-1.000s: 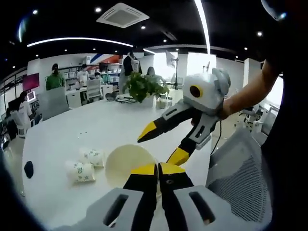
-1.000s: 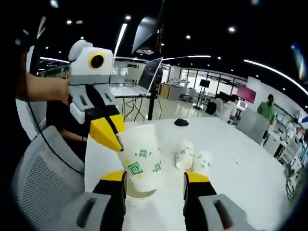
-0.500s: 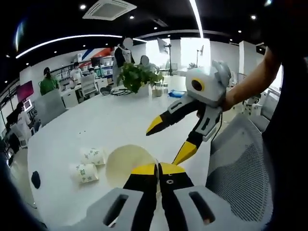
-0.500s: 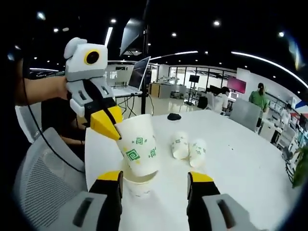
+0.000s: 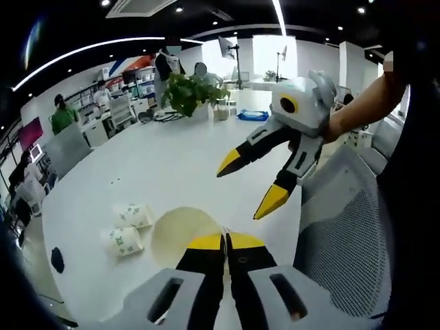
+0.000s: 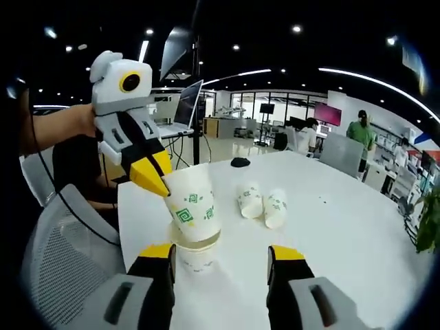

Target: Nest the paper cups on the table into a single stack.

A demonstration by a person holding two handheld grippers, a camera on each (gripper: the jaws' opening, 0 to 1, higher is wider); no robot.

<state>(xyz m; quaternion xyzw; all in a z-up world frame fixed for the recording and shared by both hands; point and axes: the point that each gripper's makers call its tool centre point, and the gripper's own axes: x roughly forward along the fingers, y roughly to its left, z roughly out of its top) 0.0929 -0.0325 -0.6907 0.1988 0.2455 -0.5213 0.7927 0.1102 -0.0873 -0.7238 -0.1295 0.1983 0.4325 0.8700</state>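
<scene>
Broad white worktop (image 6: 357, 227) under everything. Left tool (image 6: 163, 187) reaching in from the left of the right gripper view, pinching the rim of an upright paper cup (image 6: 191, 210) set in a lower cup (image 6: 196, 256). Right tool (image 6: 221, 253) spread wide, raised above. Two cups (image 6: 262, 204) lying sideways nearby.

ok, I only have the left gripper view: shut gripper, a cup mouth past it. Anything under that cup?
Observer: Yes. The right gripper view shows the held cup with its base inside a second cup that stands on the table.
Operator: Fully seated?
Observer: No. Most of the held cup's wall stands above the lower rim, and it leans.
Operator: Right gripper?
Observer: The right gripper is open, and the second cup shows between its jaws.
</scene>
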